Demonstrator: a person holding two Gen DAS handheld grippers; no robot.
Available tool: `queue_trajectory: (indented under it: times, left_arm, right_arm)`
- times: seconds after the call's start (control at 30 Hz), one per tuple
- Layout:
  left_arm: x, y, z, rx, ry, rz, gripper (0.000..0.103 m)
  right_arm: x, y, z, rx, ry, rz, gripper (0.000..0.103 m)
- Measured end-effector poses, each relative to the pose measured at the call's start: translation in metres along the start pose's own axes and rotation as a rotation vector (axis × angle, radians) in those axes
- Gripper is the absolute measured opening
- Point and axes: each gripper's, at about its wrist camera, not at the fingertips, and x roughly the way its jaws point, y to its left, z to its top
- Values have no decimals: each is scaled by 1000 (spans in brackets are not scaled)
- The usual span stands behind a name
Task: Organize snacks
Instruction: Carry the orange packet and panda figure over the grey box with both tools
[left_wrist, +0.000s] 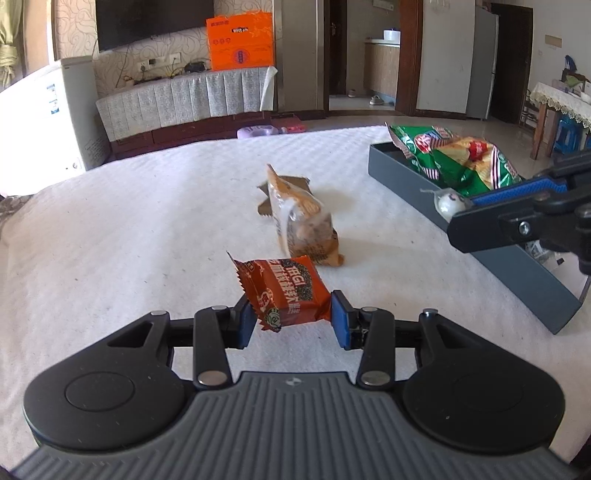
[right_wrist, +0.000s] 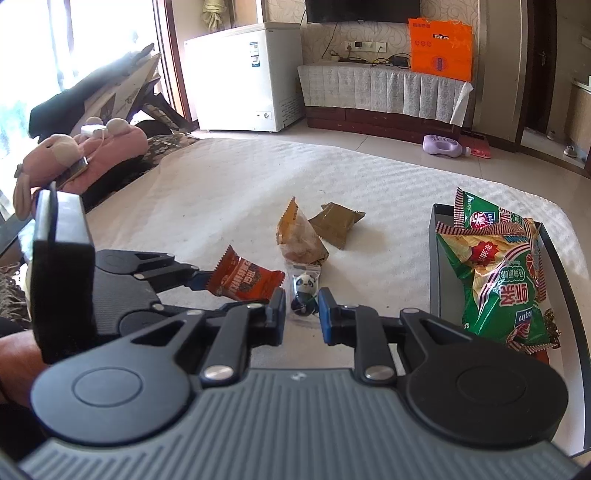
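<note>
The orange snack packet (left_wrist: 286, 293) sits between the blue pads of the left tongs (left_wrist: 293, 317), which are closed on it part way and carry it above the white bed (left_wrist: 129, 221). Beyond this packet on the bed stands a clear bag of brown biscuits (left_wrist: 303, 221), and behind that bag lies a brown packet (left_wrist: 284, 192).

The right tongs (right_wrist: 302, 314) are closed on a small panda sweet in clear wrap (right_wrist: 304, 295). In the left wrist view this sweet shows only as a white ball (left_wrist: 448, 202) at the tip of the right tongs (left_wrist: 461, 206), to the right of the orange packet, in front of the dark grey tray (left_wrist: 517, 269). The panda face is seen only from the right wrist.

The tray lies to the right of the orange packet, and in it are green chip bags (left_wrist: 461, 158). The right wrist view shows the brown packet (right_wrist: 336, 223) whole, while the left wrist view hides most of it behind the biscuit bag. A person's hand is partly cut off at the left edge of the right wrist view.

The orange packet has white Chinese writing that I cannot read. On a green chip bag (right_wrist: 506, 288) there are red Chinese characters, seen upside down. The tray's near end is cut off in both views.
</note>
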Motion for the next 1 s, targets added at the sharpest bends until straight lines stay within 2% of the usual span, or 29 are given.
queue_trajectory:
  times: [0.4,0.7,1.0]
  left_arm:
    - [-20,1,7,-2,-40,-4,48]
    - [-27,-11,12,10,-41,4,48]
    - [-40,-29,19,16,-57,-29,48]
  right_arm:
    - [-8,-4,0,-6,-16,-1,22]
    - [-19,-15,-1,12,-37,-3,22]
    - [-32,-18,-1,6,-65,-6,22]
